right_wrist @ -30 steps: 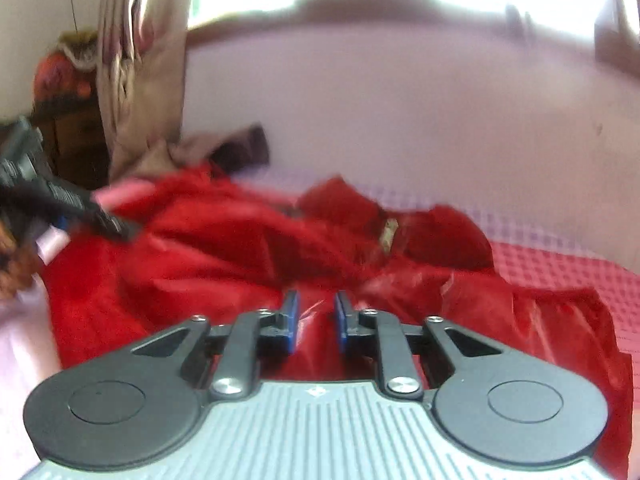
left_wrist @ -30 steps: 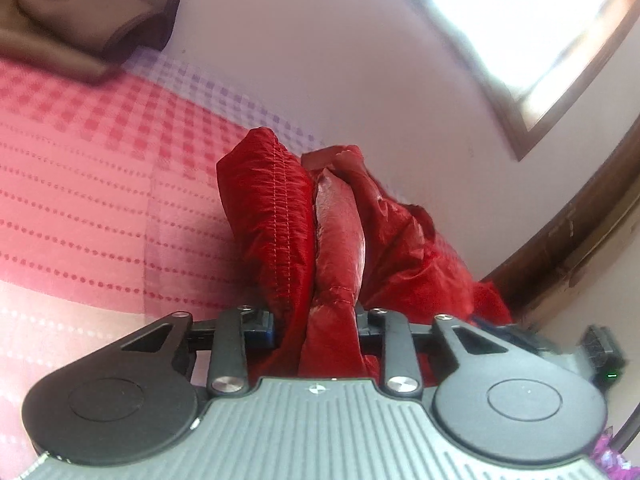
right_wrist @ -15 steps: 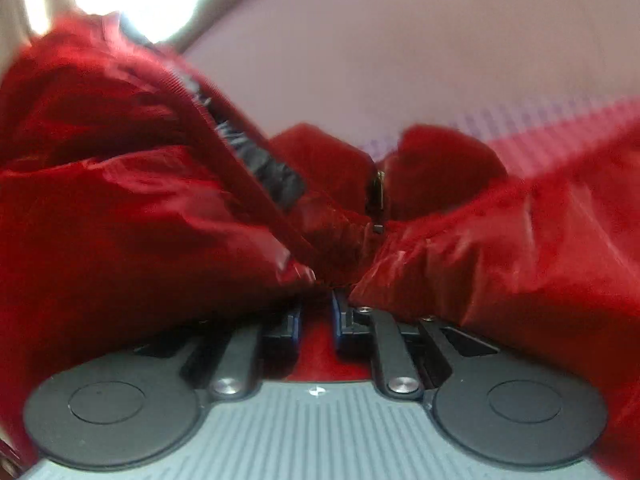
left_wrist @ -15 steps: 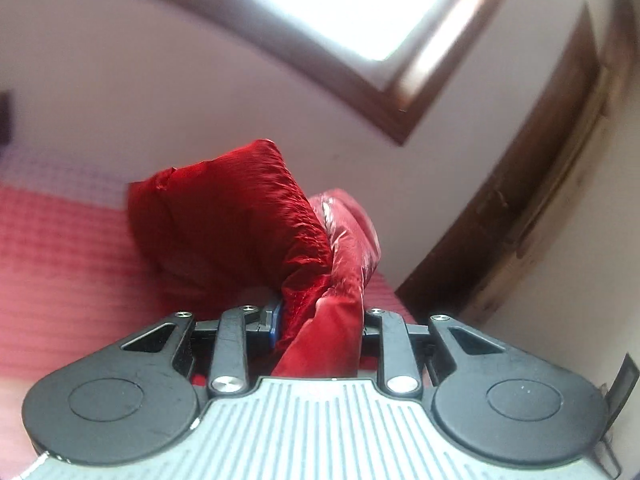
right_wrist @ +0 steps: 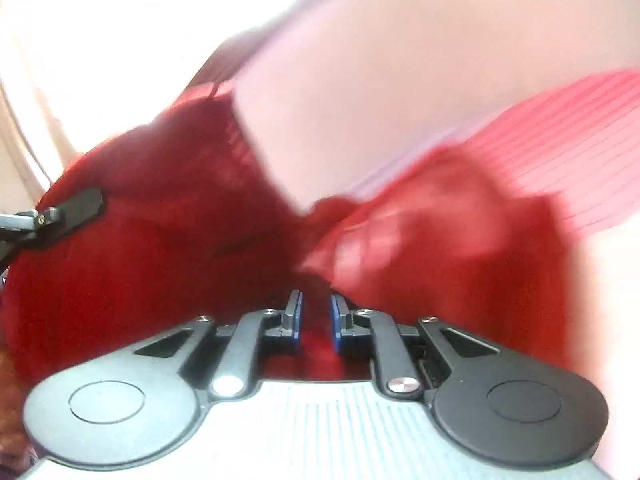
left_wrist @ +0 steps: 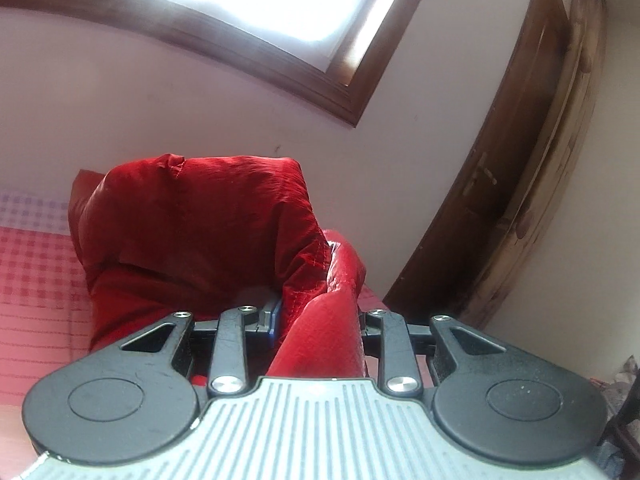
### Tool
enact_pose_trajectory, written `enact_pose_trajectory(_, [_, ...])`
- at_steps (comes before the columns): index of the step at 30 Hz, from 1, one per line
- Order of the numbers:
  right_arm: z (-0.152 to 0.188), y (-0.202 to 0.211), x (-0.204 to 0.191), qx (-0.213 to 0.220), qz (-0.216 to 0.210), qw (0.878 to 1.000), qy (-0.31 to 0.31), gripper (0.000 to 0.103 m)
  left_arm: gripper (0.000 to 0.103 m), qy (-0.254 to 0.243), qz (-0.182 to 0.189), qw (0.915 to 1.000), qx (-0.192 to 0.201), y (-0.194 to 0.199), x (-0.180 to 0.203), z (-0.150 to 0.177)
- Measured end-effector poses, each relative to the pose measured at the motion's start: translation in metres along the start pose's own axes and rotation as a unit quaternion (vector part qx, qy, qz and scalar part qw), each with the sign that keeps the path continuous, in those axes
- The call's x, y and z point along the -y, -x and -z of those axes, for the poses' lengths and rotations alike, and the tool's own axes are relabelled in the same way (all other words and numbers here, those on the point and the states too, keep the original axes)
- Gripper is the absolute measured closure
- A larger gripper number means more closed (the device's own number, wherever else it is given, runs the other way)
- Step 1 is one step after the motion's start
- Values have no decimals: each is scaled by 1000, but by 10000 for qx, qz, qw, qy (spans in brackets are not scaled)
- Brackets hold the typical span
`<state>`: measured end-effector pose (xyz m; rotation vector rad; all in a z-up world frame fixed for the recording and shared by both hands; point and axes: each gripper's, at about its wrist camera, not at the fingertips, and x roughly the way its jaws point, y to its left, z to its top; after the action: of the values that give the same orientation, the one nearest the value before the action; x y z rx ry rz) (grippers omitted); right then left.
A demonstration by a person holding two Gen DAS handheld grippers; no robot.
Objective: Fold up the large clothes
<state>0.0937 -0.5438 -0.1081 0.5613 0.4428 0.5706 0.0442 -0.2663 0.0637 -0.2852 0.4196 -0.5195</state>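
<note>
Here, one red jacket (left_wrist: 192, 232), two tongs.

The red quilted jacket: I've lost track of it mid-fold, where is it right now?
The red quilted jacket is lifted above the pink checked bedspread, pinched in the left gripper below the wooden-framed window; the right gripper grips it too.

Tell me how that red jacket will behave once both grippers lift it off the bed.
The red jacket will likely sag and drape: it slumps in soft folds beyond the left gripper. Its shiny, quilted fabric suggests it is light but slippery, so the thin pinch in the right gripper may creep.
</note>
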Motion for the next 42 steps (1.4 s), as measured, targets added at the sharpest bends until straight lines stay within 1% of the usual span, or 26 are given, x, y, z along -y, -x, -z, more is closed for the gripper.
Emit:
enact_pose_trajectory(2, [0, 10, 28, 65, -30, 9989, -458, 92, 74, -189, -5, 9998, 4, -8, 11, 6])
enact_pose_trajectory(4, [3, 3, 54, -52, -298, 9944, -1017, 93, 74, -348, -7, 9994, -19, -24, 28, 13])
enact_pose_trajectory(7, [9, -14, 74, -180, -605, 9856, -1570, 94, 71, -817, -69, 9966, 20, -48, 55, 32])
enact_pose_trajectory(9, [10, -11, 87, -214, -879, 9765, -1958, 93, 71, -1066, -10, 9942, 105, -66, 67, 46])
enact_pose_trajectory(11, [5, 3, 113, -124, -1198, 9640, -2369, 92, 67, -1237, 82, 9922, 109, -78, 75, 57])
enact_pose_trajectory(13, [-8, 29, 131, 95, -1179, 9635, -2403, 89, 58, -1546, 232, 9877, 103, -89, 86, 70])
enact_pose_trajectory(14, [-16, 42, 138, 142, -1214, 9626, -2419, 87, 57, -1690, 284, 9851, 119, -93, 90, 75])
enact_pose_trajectory(15, [-24, 54, 143, 183, -1271, 9614, -2434, 77, 53, -1825, 298, 9827, 130, -97, 94, 81])
enact_pose_trajectory(16, [-35, 64, 143, 184, -1334, 9628, -2341, 53, 52, -1922, 379, 9805, 144, -101, 96, 87])
enact_pose_trajectory(17, [-43, 73, 139, 154, -1372, 9662, -2176, 38, 52, -1985, 563, 9784, 112, -105, 97, 92])
enact_pose_trajectory(18, [-53, 77, 132, 75, -1382, 9706, -1972, 13, 51, -2079, 640, 9760, 50, -110, 97, 97])
enact_pose_trajectory(19, [-62, 79, 127, -16, -1348, 9739, -1827, 4, 52, -2207, 629, 9733, -8, -115, 98, 104])
enact_pose_trajectory(22, [-95, 67, 109, -398, -1162, 9839, -1296, 4, 52, -2605, 609, 9635, 75, -125, 97, 125])
enact_pose_trajectory(24, [-121, 47, 91, -601, -929, 9904, -833, 4, 52, -2581, 689, 9636, 67, -125, 92, 126])
enact_pose_trajectory(25, [-132, 38, 76, -711, -956, 9912, -580, 4, 51, -2541, 729, 9644, 72, -126, 91, 125])
enact_pose_trajectory(27, [-149, 18, 44, -938, -994, 9906, -7, 4, 51, -2600, 687, 9631, 77, -129, 91, 125])
enact_pose_trajectory(30, [-154, -20, 2, -1472, -770, 9828, 810, 7, 44, -2752, 722, 9586, 132, -128, 92, 132])
enact_pose_trajectory(31, [-149, -21, -11, -1595, -681, 9786, 1112, 33, 40, -2808, 733, 9569, 141, -126, 92, 134])
enact_pose_trajectory(32, [-142, -30, -25, -1677, -441, 9706, 1667, 58, 37, -2834, 740, 9560, 186, -122, 94, 136])
enact_pose_trajectory(33, [-135, -36, -33, -1700, -190, 9615, 2150, 64, 28, -2859, 734, 9551, 269, -114, 95, 137])
enact_pose_trajectory(34, [-132, -37, -36, -1711, -99, 9565, 2361, 69, 22, -2907, 643, 9541, 341, -101, 97, 138])
enact_pose_trajectory(36, [-127, -28, -35, -1583, -32, 9537, 2557, 74, 19, -2850, 403, 9562, 538, -71, 96, 139])
enact_pose_trajectory(37, [-126, -23, -35, -1496, 15, 9533, 2623, 76, 11, -2698, 333, 9595, 741, -50, 91, 138])
enact_pose_trajectory(39, [-121, -11, -33, -1302, 140, 9542, 2691, 78, 0, -2397, 43, 9639, 1156, -18, 77, 137])
enact_pose_trajectory(41, [-115, -6, -27, -1172, 263, 9566, 2654, 80, 3, -2220, -303, 9672, 1194, -2, 60, 135])
enact_pose_trajectory(42, [-113, -3, -23, -1093, 311, 9589, 2599, 81, 6, -2140, -311, 9701, 1101, -1, 51, 132])
